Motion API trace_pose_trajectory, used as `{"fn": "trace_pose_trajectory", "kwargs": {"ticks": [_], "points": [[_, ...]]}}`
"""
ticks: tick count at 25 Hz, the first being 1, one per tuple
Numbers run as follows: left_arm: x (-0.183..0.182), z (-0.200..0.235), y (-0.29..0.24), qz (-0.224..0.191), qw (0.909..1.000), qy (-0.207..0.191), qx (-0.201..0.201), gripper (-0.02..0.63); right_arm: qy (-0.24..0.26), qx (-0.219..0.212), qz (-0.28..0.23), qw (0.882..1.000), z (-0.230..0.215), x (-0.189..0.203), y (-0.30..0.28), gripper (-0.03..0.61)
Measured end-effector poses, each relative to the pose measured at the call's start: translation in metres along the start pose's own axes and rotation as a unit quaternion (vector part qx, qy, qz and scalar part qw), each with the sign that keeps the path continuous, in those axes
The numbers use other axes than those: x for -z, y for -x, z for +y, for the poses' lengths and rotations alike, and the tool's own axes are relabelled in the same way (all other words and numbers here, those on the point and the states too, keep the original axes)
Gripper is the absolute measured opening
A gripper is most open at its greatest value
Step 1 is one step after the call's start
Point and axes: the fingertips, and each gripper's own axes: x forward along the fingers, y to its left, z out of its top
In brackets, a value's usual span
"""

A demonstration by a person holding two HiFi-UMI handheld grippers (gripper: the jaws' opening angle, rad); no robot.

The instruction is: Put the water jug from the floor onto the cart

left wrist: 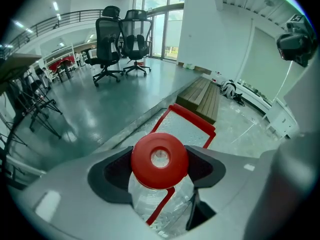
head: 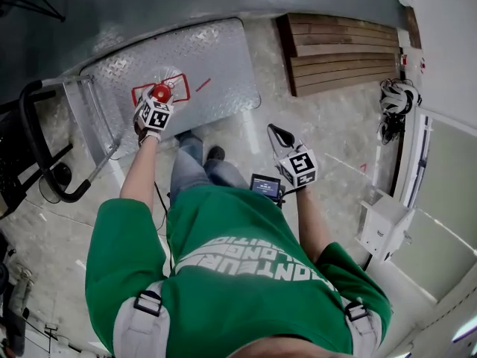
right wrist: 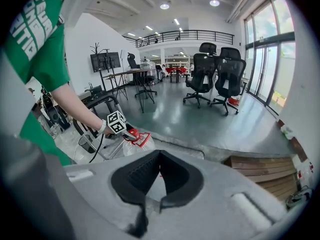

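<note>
The water jug (head: pixel 165 86) is already off the floor (head: pixel 328 136) and over the cart (head: pixel 216 62), above the left part of its ribbed metal deck and not far from the black push handle (head: pixel 33 148) at the cart's left end. The left claw (head: pixel 157 103) is clamped on the jug's neck just under the red cap (left wrist: pixel 159 160). In the left gripper view the two dark pads sit tight against either side of the neck, with the clear body and its red carrying strap hanging below. I cannot tell whether the jug's base rests on the deck or hangs just above it (the right gripper view shows the jug low over the cart, but the contact itself is too small to read). The right claw (head: pixel 281 136) is near the person's body, well apart from the cart, its pads drawn together at the tips with nothing between them, so it seems to take no part in this lift. By my reading the carry is nearly done. What is left is to settle the jug fully upright on the deck, check that it stands steady, and then open the left claw and draw it clear of the cap. Some wooden boards (head: pixel 343 51) lie on the floor to the far right, out of the way.
</note>
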Motion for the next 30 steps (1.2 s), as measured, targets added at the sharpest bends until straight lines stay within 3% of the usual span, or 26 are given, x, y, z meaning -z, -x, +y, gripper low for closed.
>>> {"fn": "trace_pose_trajectory", "kwargs": {"ticks": [8, 13, 16, 21, 25, 30], "points": [[0.004, 0.002, 0.021, 0.006, 0.9996, -0.025, -0.008, 0.324, 0.007, 0.005, -0.036, 0.999, 0.004, -0.019, 0.005, -0.007], [-0.017, -0.008, 0.062, -0.039, 0.9987, -0.023, -0.023, 0.317, 0.01, 0.012, -0.07, 0.997, -0.015, -0.035, 0.016, -0.008], [-0.036, -0.013, 0.104, -0.091, 0.9948, -0.002, -0.045, 0.3, 0.029, 0.017, -0.098, 0.995, -0.031, -0.055, 0.018, -0.008], [-0.086, -0.032, 0.189, -0.206, 0.9735, 0.076, -0.065, 0.216, 0.052, -0.004, -0.156, 0.986, -0.039, -0.096, 0.014, -0.008], [-0.125, -0.067, 0.233, -0.292, 0.9503, 0.106, -0.022, 0.015, 0.066, -0.056, -0.2, 0.976, -0.034, -0.119, 0.003, -0.008], [-0.169, -0.093, 0.267, -0.343, 0.9354, 0.084, -0.01, 0.015, 0.09, -0.101, -0.222, 0.966, -0.032, -0.145, -0.003, -0.008]]}}
